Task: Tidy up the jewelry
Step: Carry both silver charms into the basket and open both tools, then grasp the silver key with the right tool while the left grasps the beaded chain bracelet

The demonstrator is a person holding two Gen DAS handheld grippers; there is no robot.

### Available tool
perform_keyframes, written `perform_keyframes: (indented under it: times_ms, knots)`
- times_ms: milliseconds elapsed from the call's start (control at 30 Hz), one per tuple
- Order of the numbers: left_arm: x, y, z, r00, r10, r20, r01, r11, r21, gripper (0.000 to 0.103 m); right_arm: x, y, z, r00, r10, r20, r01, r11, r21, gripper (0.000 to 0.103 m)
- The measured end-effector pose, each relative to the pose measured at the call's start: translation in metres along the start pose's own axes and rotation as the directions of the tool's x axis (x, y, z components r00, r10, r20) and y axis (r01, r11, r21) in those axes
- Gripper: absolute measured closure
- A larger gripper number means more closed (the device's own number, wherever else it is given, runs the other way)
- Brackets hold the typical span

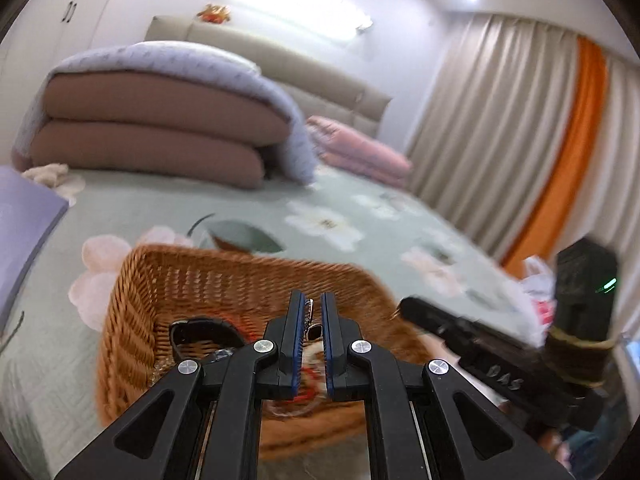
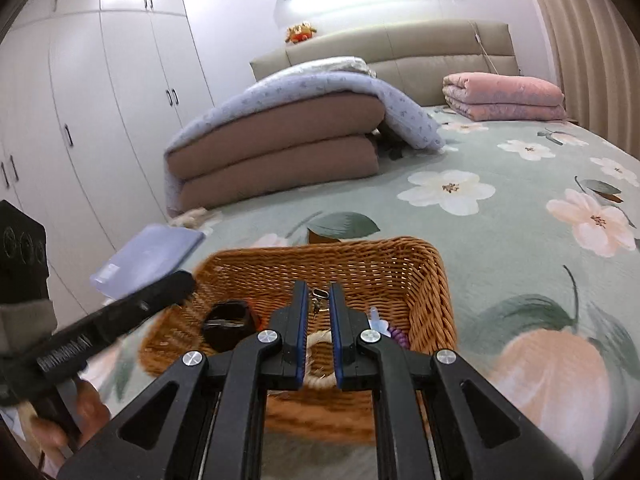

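A brown wicker basket (image 1: 168, 276) (image 2: 400, 260) sits on the flowered bedspread. It holds a black watch (image 1: 204, 330) (image 2: 230, 322), a rope ring (image 2: 320, 380) and purple beads (image 2: 398, 334). My left gripper (image 1: 311, 306) hangs over the basket with its jaws narrow around a small silver piece with a dark stone (image 1: 313, 330). My right gripper (image 2: 319, 294) is also over the basket, jaws narrow around a small metal clasp piece (image 2: 318, 298). Each gripper shows in the other's view: the right one in the left wrist view (image 1: 480, 344), the left one in the right wrist view (image 2: 120, 320).
A folded brown and lilac quilt (image 2: 280, 148) and a pink folded blanket (image 2: 504, 96) lie at the bed's head. A lilac folder (image 2: 152, 256) lies left of the basket. White wardrobes (image 2: 80, 120) stand on the left, curtains (image 1: 500, 120) on the right.
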State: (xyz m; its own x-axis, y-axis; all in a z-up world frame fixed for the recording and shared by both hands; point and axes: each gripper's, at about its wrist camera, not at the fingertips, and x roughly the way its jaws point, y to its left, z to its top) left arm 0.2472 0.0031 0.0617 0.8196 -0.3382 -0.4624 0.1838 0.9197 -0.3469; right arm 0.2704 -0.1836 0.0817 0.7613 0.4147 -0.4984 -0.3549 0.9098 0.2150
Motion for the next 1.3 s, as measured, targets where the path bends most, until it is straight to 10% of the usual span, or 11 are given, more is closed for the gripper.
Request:
perform_keyframes:
  times_ms: [467, 600, 933, 1300]
  knots:
    - [0.019, 0.010, -0.022, 0.987, 0.154, -0.038, -0.153, 0.988, 0.018, 0.092, 0.037, -0.021, -0.019, 0.996, -0.033, -0.085, 0.036, 0.999, 0.032, 0.090]
    - [0.014, 0.008, -0.023, 0.985, 0.170, -0.020, -0.169, 0.985, 0.029, 0.052, 0.033, -0.019, -0.019, 0.996, -0.035, -0.078, 0.036, 0.999, 0.019, 0.090]
    - [-0.050, -0.005, -0.032, 0.989, 0.129, 0.067, -0.131, 0.991, 0.016, 0.052, -0.027, 0.001, -0.030, 1.000, -0.028, -0.002, 0.028, 1.000, 0.007, 0.073]
    - [-0.130, 0.003, -0.097, 0.989, 0.151, 0.007, -0.151, 0.988, 0.021, 0.052, -0.102, 0.041, -0.117, 0.996, 0.059, -0.065, -0.057, 0.998, 0.038, 0.071]
